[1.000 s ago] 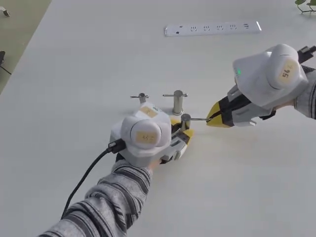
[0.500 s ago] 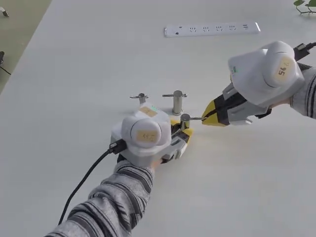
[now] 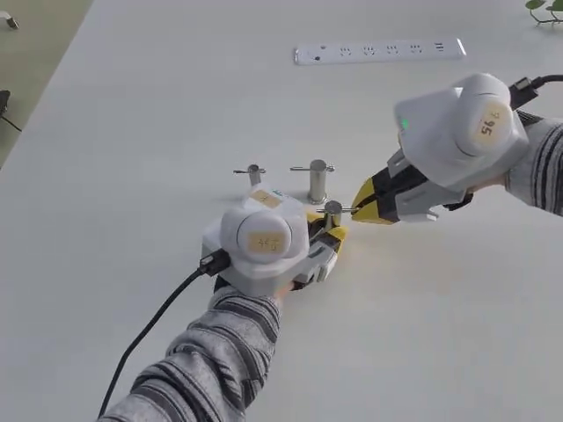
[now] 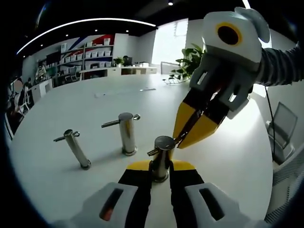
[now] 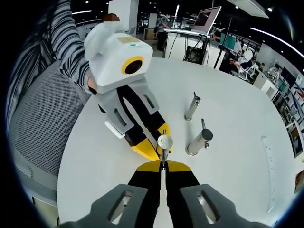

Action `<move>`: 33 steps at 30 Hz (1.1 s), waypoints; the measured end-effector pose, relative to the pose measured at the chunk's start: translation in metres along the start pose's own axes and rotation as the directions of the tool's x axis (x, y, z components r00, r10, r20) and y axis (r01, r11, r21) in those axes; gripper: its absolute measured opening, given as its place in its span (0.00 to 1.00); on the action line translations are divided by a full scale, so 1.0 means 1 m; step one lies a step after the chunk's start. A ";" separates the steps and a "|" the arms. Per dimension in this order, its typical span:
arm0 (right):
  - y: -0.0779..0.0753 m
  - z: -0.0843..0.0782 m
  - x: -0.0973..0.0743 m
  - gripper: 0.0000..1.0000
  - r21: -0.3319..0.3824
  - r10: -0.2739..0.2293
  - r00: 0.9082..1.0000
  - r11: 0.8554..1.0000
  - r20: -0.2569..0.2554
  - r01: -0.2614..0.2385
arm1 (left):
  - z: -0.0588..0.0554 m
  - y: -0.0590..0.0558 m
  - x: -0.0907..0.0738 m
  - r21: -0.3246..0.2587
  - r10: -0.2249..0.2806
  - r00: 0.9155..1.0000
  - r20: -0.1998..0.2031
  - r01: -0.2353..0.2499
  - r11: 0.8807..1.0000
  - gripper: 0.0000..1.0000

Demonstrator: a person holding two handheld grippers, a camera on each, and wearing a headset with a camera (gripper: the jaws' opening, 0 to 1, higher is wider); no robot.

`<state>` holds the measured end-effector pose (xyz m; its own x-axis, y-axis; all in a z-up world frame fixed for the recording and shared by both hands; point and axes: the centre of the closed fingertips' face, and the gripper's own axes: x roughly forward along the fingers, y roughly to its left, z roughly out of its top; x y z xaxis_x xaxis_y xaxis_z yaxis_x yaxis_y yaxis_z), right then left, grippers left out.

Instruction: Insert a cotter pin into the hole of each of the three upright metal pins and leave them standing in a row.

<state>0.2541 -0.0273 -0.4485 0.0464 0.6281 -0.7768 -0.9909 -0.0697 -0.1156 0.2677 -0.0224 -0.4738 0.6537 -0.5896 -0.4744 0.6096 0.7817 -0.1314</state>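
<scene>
Well, left gripper (image 4: 160,166): jaws pinched on the lower part of the nearest pin, one yellow tip on each side, holding it upright on the counter.
Right gripper (image 3: 359,211): jaws pressed together on the outer end of a cotter pin, tips just beside the top of the nearest pin.
Nearest pin (image 3: 332,211): stood upright between the two grippers, its round top showing above the left gripper's jaws.
Cotter pin (image 3: 345,210): lay level between the right gripper and the top of the nearest pin; in the left gripper view a short end showed on the pin's other side.
Middle pin (image 3: 317,183): stood upright just behind the nearest pin, apart from both grippers, with its own cross pin (image 3: 303,168) sticking out near the top.
Far pin (image 3: 254,173): shorter-looking, stood to the left of the middle pin, also with a cross piece (image 3: 242,171) through it.
Row: the three pins stood near one another on the counter.
Counter (image 3: 158,114): pale and plain.
Power strip (image 3: 378,50): white, lay flat well beyond the pins.
Cable (image 3: 149,325): black, ran from the back of the left gripper beside a striped sleeve (image 3: 207,369).
</scene>
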 end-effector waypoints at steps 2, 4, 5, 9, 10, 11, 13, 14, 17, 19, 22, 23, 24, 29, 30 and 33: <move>0.000 0.000 0.000 0.00 -0.001 -0.002 1.000 1.000 0.000 0.002 | 0.000 0.000 0.000 -0.003 0.008 1.000 0.001 -0.008 1.000 0.10; 0.000 0.001 0.001 0.00 0.004 -0.004 1.000 1.000 0.000 0.004 | 0.000 -0.001 0.000 -0.002 0.018 1.000 0.005 -0.018 1.000 0.10; 0.000 0.002 0.001 0.00 0.006 -0.005 1.000 1.000 0.000 0.005 | 0.000 -0.001 0.000 -0.006 0.020 1.000 0.006 -0.020 1.000 0.10; -0.001 0.004 0.004 0.00 0.018 -0.013 1.000 1.000 0.002 0.012 | 0.000 0.000 0.000 -0.012 0.016 1.000 0.005 -0.016 1.000 0.10; -0.001 0.005 0.004 0.00 0.021 -0.014 1.000 1.000 0.005 0.014 | 0.000 0.000 0.000 -0.012 0.015 1.000 0.005 -0.015 1.000 0.10; -0.001 0.006 0.005 0.00 0.025 -0.018 1.000 1.000 0.009 0.018 | 0.000 0.000 0.001 -0.016 0.015 1.000 0.005 -0.015 1.000 0.10; -0.001 0.008 0.006 0.00 0.035 -0.024 1.000 0.999 0.017 0.023 | 0.000 0.000 0.001 -0.016 0.016 1.000 0.006 -0.016 1.000 0.10; -0.002 0.008 0.006 0.00 0.027 -0.029 1.000 0.999 0.012 0.028 | 0.000 0.000 0.001 -0.018 0.017 1.000 0.006 -0.017 1.000 0.10; -0.003 0.008 0.003 0.03 0.038 -0.036 0.999 0.999 0.019 0.035 | 0.000 0.000 0.001 -0.018 0.016 1.000 0.005 -0.016 1.000 0.10; -0.004 0.007 -0.001 0.06 0.056 -0.046 0.999 0.997 0.020 0.045 | 0.000 0.000 0.001 -0.019 0.016 1.000 0.005 -0.016 1.000 0.10; -0.006 0.005 -0.007 0.07 0.071 -0.057 0.998 0.996 0.021 0.056 | 0.000 0.000 0.001 -0.017 0.014 1.000 0.005 -0.014 1.000 0.10; -0.005 0.004 -0.010 0.06 0.077 -0.058 0.998 0.995 0.022 0.056 | 0.000 0.000 0.001 -0.015 0.012 1.000 0.005 -0.012 1.000 0.10; -0.005 0.004 -0.010 0.06 0.079 -0.058 0.998 0.995 0.025 0.056 | 0.000 0.000 0.001 -0.015 0.012 1.000 0.005 -0.012 1.000 0.10; -0.004 0.006 -0.013 0.01 0.093 -0.065 0.997 0.994 0.038 0.061 | 0.000 0.000 0.001 -0.014 0.012 1.000 0.006 -0.012 1.000 0.10; -0.004 0.006 -0.012 0.00 0.095 -0.065 0.997 0.994 0.038 0.061 | 0.000 0.000 0.001 -0.013 0.012 1.000 0.005 -0.012 1.000 0.10; -0.002 0.006 -0.011 0.00 0.099 -0.062 0.997 0.993 0.039 0.058 | 0.000 0.000 0.001 -0.015 0.010 1.000 0.004 -0.010 1.000 0.10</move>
<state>0.2553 -0.0294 -0.4365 0.1025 0.6609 -0.7434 -0.9942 0.0441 -0.0979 0.2684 -0.0229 -0.4748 0.6617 -0.5822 -0.4724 0.5961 0.7907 -0.1395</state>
